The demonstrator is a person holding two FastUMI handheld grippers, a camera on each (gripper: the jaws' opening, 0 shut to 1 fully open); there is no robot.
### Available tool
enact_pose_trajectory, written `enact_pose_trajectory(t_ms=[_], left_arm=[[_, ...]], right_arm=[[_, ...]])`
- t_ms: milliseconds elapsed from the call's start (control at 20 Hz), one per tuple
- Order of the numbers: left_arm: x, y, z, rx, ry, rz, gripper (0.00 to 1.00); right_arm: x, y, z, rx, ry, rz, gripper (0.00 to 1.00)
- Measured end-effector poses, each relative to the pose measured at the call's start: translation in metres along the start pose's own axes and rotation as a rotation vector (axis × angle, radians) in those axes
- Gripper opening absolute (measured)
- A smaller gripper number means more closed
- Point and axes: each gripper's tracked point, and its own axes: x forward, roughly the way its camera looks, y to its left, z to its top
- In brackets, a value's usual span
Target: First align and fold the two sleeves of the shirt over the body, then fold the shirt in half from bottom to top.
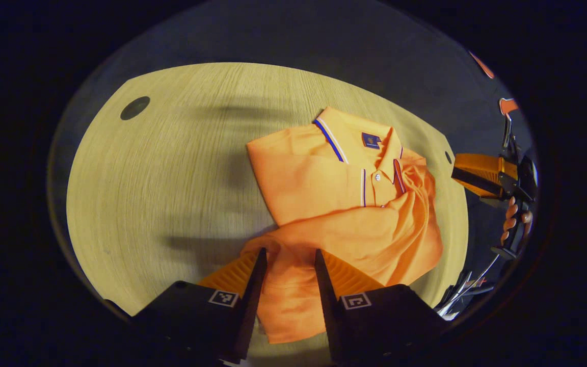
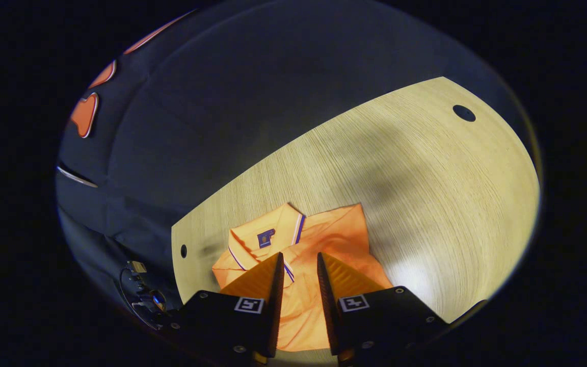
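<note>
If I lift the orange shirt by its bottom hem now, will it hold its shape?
Probably not: the shirt already drapes in soft wrinkles, so it looks floppy and should sag. It seems light. On the smooth wooden table it may slide when pushed, bunching the folds.

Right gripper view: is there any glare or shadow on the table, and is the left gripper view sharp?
Right gripper view: bright glare patch on the table beside the shirt, soft shadow above it. Left gripper view: broad shadows on the wood, shirt collar sharp, edges bent by fisheye.
</note>
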Motion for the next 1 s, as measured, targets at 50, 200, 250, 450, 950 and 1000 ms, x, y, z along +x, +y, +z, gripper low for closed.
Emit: enact_pose_trajectory(t_ms=[50,200,250,450,950,1000], left_arm=[[-0.009,0.000,0.004,-0.009,-0.002,0.010,0.53],[-0.004,-0.005,0.015,0.032,-0.031,0.003,0.09],[-0.014,-0.005,0.029,0.052,-0.079,0.011,0.08],[-0.035,-0.014,0.080,0.077,-0.237,0.016,0.02],[-0.084,-0.018,0.120,0.050,-0.417,0.083,0.59],[-0.098,-0.020,0.122,0.071,-0.450,0.100,0.75]], right_arm=[[-0.002,0.000,-0.001,-0.010,-0.002,-0.002,0.46],[-0.012,0.002,0.000,-0.034,-0.018,0.016,0.50],[-0.017,0.000,0.003,-0.043,-0.032,0.013,0.50],[-0.036,-0.002,0.017,-0.068,-0.100,0.010,0.51],[-0.111,0.004,0.039,-0.170,-0.322,-0.011,0.83],[-0.121,0.005,0.040,-0.190,-0.357,-0.017,0.87]])
